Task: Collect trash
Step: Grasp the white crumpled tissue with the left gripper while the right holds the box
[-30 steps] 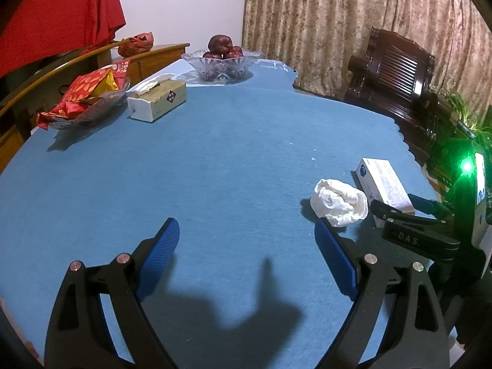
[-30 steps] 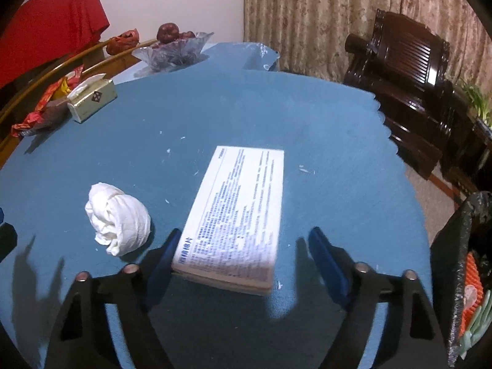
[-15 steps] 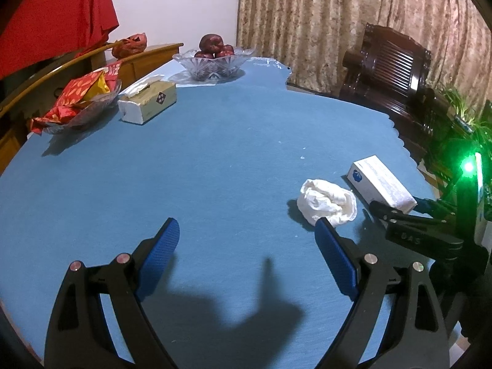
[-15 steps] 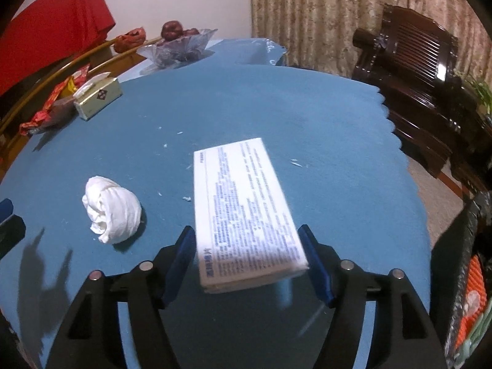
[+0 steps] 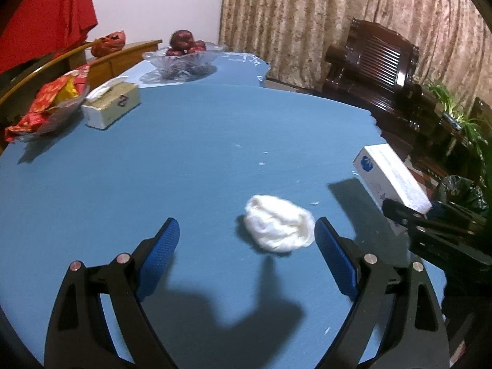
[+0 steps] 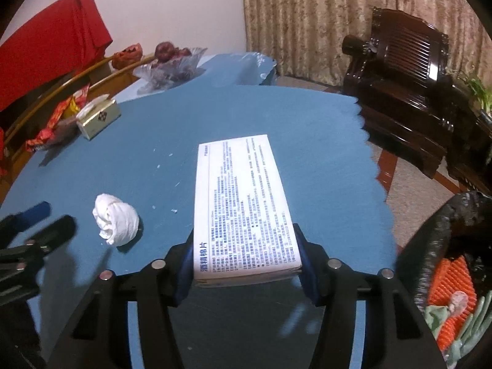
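While my right gripper (image 6: 246, 264) clamps the white box (image 6: 243, 206) by its near end, both blue pads pressed to its sides, the box sticks out forward, lifted off the blue table (image 6: 276, 117), printed face up. Seen from my left side, the same box (image 5: 390, 178) hangs above the table (image 5: 153, 169) near its scalloped edge, with its shadow on the cloth below. My left gripper (image 5: 246, 249) stands wide and released, nothing between its pads; the tissue wad (image 5: 278, 226) lies on the table just ahead, close beside the right-hand finger, though I cannot tell whether they touch. From the right view that wad (image 6: 115, 220) sits just left of the box. Well beyond the wad, at the far side of the table, are a tissue box (image 5: 112, 107), a snack dish (image 5: 46, 113) and a fruit bowl (image 5: 183, 58). Off the table edge by the box, a black-lined bin (image 6: 452, 264) holds orange and green scraps.
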### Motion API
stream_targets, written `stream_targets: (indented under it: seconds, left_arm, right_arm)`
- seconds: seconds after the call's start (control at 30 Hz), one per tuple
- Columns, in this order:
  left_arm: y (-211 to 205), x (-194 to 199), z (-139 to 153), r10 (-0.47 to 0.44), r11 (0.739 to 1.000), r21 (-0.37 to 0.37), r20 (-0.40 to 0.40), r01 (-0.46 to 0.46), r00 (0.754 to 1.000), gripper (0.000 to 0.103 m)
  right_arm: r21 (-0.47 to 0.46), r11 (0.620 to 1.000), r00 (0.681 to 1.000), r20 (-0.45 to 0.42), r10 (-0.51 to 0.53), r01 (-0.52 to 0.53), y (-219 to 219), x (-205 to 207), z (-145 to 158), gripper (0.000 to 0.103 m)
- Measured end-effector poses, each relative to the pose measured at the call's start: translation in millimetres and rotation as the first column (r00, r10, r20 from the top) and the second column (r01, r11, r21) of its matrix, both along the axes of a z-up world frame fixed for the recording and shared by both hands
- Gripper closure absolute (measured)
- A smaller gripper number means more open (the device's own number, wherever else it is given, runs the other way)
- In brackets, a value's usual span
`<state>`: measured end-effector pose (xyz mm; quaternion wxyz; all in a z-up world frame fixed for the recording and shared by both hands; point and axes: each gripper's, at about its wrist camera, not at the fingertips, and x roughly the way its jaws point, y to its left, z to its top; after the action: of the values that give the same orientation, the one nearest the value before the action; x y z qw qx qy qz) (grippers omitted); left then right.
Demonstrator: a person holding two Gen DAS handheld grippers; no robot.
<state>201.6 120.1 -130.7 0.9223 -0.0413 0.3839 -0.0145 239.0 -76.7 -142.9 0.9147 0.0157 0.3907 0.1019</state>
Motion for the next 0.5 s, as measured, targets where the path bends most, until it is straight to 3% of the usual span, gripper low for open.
stream_targets:
  seconds: [0.33,0.4,0.5]
  left_arm:
    - [-27.2,30.2,-29.5,0.012,1.000,0.015,-0.061,-0.011,0.998,0.024]
    - [-30.1,33.4,-36.0,0.013,1.000,0.016,-0.081,-0.011,0.997,0.030]
    - [-31.3,35.8,-42.4,0.011,1.000,0.007,-0.114,-0.010,0.993,0.048]
  right_arm:
    - [0.000,1.000,1.000,0.006,-0.027,0.027,-30.0,-21.7,9.4,0.047]
    - [0.000,0.999,0.999,0.003,-0.033,0.033,-34.5,-25.3,9.4,0.047]
    - [0.006,0.999,0.999,-0.001,-0.041,0.041,-39.8,-28.8,9.4,0.047]
